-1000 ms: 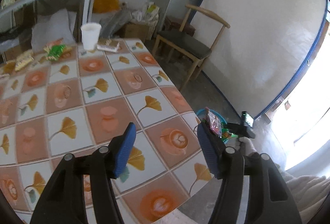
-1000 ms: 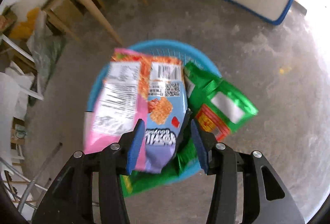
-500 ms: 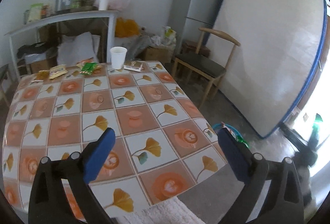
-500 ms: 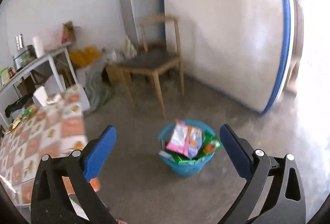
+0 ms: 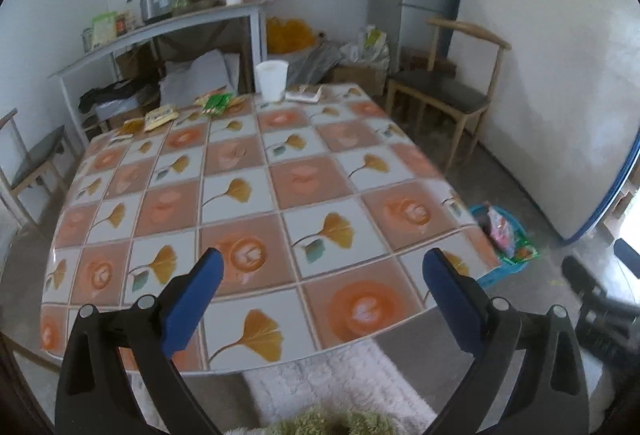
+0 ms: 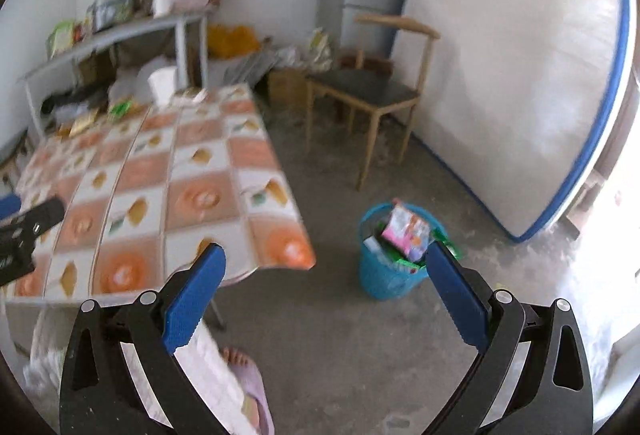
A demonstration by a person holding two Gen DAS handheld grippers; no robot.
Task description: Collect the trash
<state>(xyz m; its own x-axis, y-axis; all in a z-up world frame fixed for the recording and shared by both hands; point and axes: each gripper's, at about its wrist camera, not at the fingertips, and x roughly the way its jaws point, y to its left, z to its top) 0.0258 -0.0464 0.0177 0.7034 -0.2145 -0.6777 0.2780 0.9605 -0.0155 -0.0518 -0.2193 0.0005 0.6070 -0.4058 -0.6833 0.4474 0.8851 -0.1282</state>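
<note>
Your left gripper (image 5: 320,267) hangs over the near edge of the surface (image 5: 240,171), a table under an orange-and-white tiled cloth with ginkgo-leaf prints; its blue-padded fingers (image 5: 192,299) are spread wide with nothing between them. Your right gripper (image 6: 324,267) points down at the bare concrete floor (image 6: 340,335) beside the table, its blue fingers (image 6: 456,295) likewise released and empty.

The round blue plastic basket (image 6: 380,275) stands on the floor just off the table's corner, stuffed with a pink snack packet (image 6: 406,231) and green wrappers (image 6: 400,261) that stick up above its rim.

At the far end of the surface lie a green wrapper (image 5: 218,101) and yellow snack packets (image 5: 160,115), near a white paper cup (image 5: 272,79) and a flat pale packet (image 5: 306,95) just beside it.
</note>
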